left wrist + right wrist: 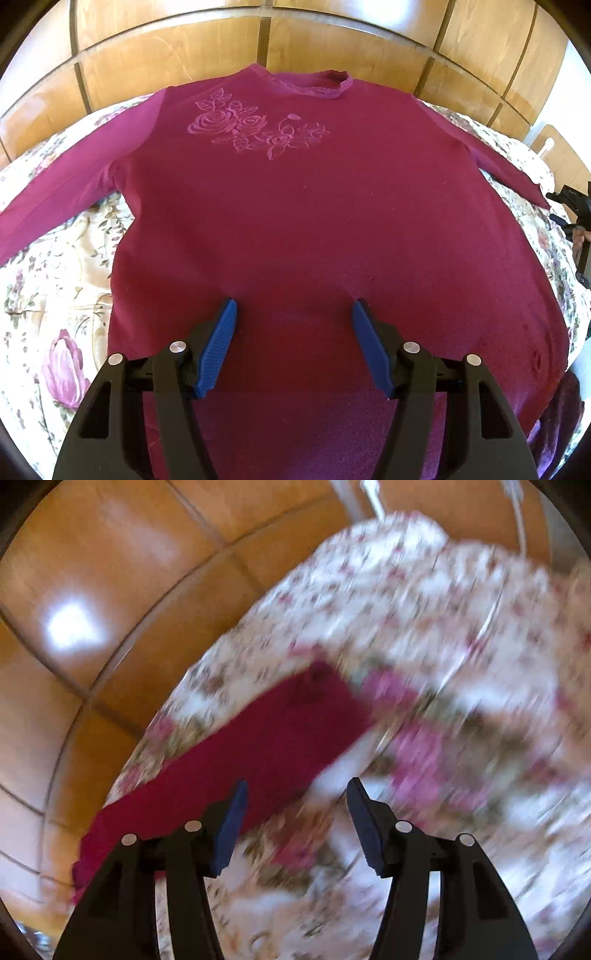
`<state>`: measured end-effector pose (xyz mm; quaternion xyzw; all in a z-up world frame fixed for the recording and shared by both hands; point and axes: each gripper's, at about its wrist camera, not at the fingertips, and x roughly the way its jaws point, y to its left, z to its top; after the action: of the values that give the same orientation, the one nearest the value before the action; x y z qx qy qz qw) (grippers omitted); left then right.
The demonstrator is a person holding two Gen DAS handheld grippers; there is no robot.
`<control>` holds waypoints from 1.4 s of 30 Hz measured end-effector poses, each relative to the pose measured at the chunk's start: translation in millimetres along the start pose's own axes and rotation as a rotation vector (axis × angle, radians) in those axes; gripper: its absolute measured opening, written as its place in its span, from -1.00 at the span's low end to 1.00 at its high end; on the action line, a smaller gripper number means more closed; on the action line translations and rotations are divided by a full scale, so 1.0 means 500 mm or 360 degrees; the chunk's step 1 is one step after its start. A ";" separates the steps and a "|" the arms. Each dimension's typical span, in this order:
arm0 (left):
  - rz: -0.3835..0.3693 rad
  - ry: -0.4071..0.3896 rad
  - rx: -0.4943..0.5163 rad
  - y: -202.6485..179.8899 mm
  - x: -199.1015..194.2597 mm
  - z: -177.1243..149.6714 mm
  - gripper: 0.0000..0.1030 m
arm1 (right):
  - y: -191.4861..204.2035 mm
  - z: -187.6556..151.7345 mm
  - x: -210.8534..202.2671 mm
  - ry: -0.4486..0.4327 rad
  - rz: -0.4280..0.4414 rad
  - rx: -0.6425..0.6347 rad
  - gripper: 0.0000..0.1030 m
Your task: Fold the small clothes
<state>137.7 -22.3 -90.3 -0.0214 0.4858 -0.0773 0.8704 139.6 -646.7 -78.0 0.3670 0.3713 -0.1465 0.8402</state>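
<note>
Maroon long-sleeved top [295, 221] lies flat, filling mid-frame on the floral bedspread [55, 295]. Left gripper [293, 314] fingers, wide and empty, hover over its hem. Right gripper [295, 790], wide, empty, above the sleeve [258, 746]. Wooden panelling [184, 48] fills the top.

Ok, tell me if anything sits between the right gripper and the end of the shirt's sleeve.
Nothing visible does. The right gripper has its jaws apart and empty, and the sleeve lies flat on the floral bedspread just ahead of them, uncovered to its cuff. The right wrist view is blurred, so small things could go unseen.
</note>
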 end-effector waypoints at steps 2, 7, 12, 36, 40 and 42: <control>0.0022 0.0002 0.0008 -0.004 0.000 -0.001 0.24 | 0.007 0.004 0.025 -0.0010 -0.0001 0.0019 0.06; 0.0041 -0.0006 -0.0032 -0.005 0.001 -0.005 0.24 | 0.039 0.030 0.063 -0.0009 -0.0218 -0.0131 -0.90; 0.0044 -0.0025 -0.0070 -0.001 -0.005 -0.017 0.24 | 0.011 0.054 0.080 -0.0021 -0.0380 -0.0119 -0.91; -0.0163 -0.0101 -0.0178 0.053 -0.086 -0.096 0.25 | 0.062 -0.035 -0.097 -0.0089 -0.0254 -0.0094 0.41; -0.0125 -0.0077 -0.0103 0.050 -0.103 -0.125 0.25 | 0.037 -0.037 -0.042 -0.0047 -0.0134 0.0115 0.37; -0.0116 -0.0058 -0.0104 0.055 -0.116 -0.142 0.25 | 0.019 -0.029 -0.021 -0.0036 -0.0101 0.0219 0.23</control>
<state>50.4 16.5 -82.0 -0.0689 0.4711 -0.0927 0.8745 129.9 -629.6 -72.1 0.4102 0.3622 -0.2024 0.8121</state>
